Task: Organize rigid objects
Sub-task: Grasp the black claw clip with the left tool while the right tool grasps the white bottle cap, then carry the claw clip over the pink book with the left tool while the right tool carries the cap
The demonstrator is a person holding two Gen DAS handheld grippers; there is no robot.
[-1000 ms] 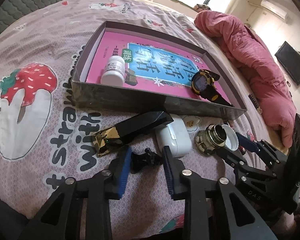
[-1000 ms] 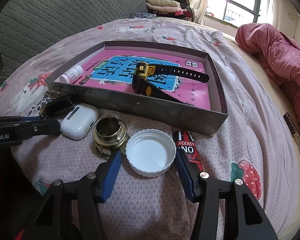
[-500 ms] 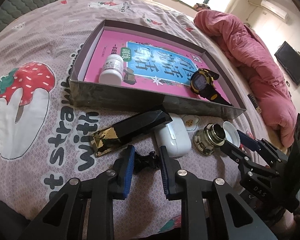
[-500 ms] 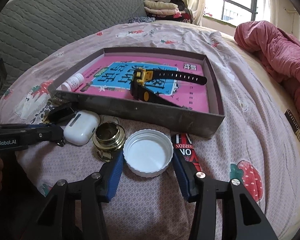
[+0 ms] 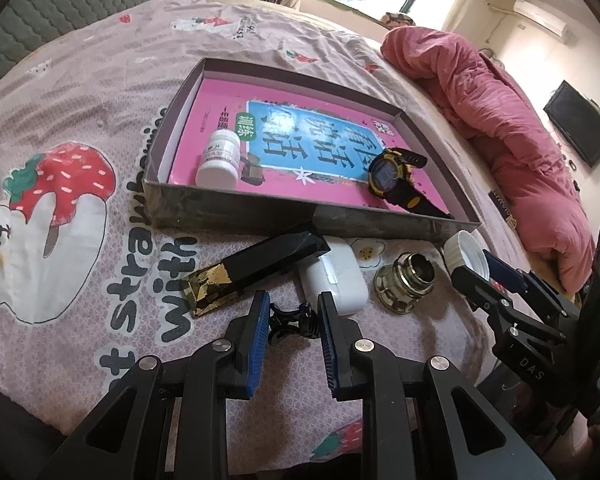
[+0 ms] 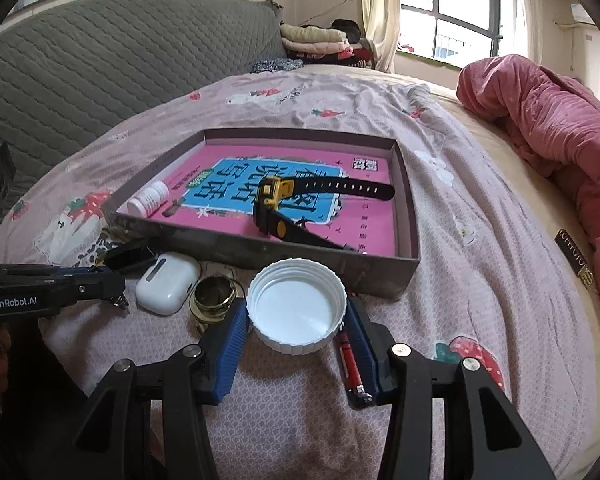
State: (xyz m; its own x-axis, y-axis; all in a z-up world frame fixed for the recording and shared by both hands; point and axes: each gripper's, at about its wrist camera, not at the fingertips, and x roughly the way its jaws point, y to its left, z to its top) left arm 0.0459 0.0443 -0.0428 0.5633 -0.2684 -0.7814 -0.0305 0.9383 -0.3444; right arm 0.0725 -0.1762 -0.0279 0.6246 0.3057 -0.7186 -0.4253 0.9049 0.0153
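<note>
My left gripper (image 5: 291, 320) is shut on a small black clip (image 5: 290, 321) and holds it just above the bedspread. My right gripper (image 6: 296, 318) is shut on a white plastic lid (image 6: 296, 306) and has it lifted, open side up; the lid also shows in the left wrist view (image 5: 466, 254). A grey shallow box (image 6: 406, 216) lies ahead with a pink book, a white pill bottle (image 5: 219, 158) and a black-and-yellow watch (image 6: 278, 208) inside. A black-and-gold bar (image 5: 256, 272), a white earbud case (image 5: 336, 280) and a brass fitting (image 5: 404, 282) lie in front of the box.
A red-and-black stick (image 6: 350, 364) lies on the bedspread under my right fingers. A pink quilt (image 6: 556, 128) is bunched along the bed's right side. A grey quilted headboard (image 6: 100, 56) stands at the left, and the bed edge is right below both grippers.
Both grippers closed on their objects and rose: the left on the black clip, the right on the white lid, which now sits off the bedspread.
</note>
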